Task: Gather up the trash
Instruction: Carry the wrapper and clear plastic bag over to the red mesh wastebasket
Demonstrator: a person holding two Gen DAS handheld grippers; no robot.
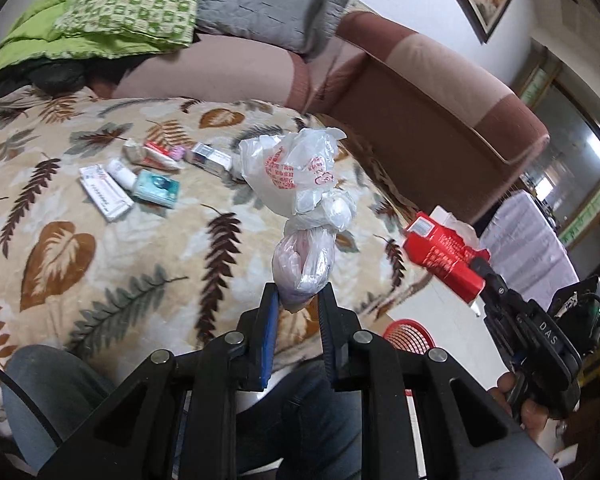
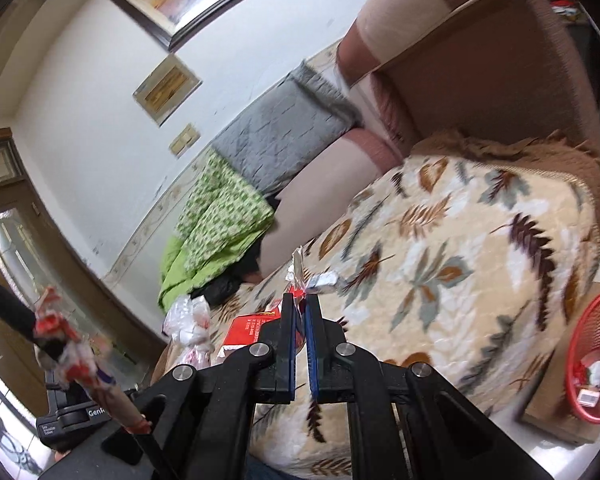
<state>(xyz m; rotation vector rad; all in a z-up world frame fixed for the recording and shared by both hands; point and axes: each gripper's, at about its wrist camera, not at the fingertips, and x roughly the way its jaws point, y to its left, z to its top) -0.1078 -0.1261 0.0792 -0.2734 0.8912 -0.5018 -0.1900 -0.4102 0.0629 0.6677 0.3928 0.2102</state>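
Right tool (image 1: 485, 276), "DAS" marking, grips red carton (image 1: 444, 254).

The thin, crinkled, translucent white plastic bag with red print (image 1: 300, 184) looks glossy, and the red cardboard carton (image 1: 444, 252) has a smooth, slightly shiny face. Beneath them the beige leaf-patterned blanket (image 1: 120, 248) is soft, matt, plush cloth. The red wire-mesh waste basket (image 2: 598, 354) looks like coated metal, and the black grippers' frames are matt plastic with bright metal pins.
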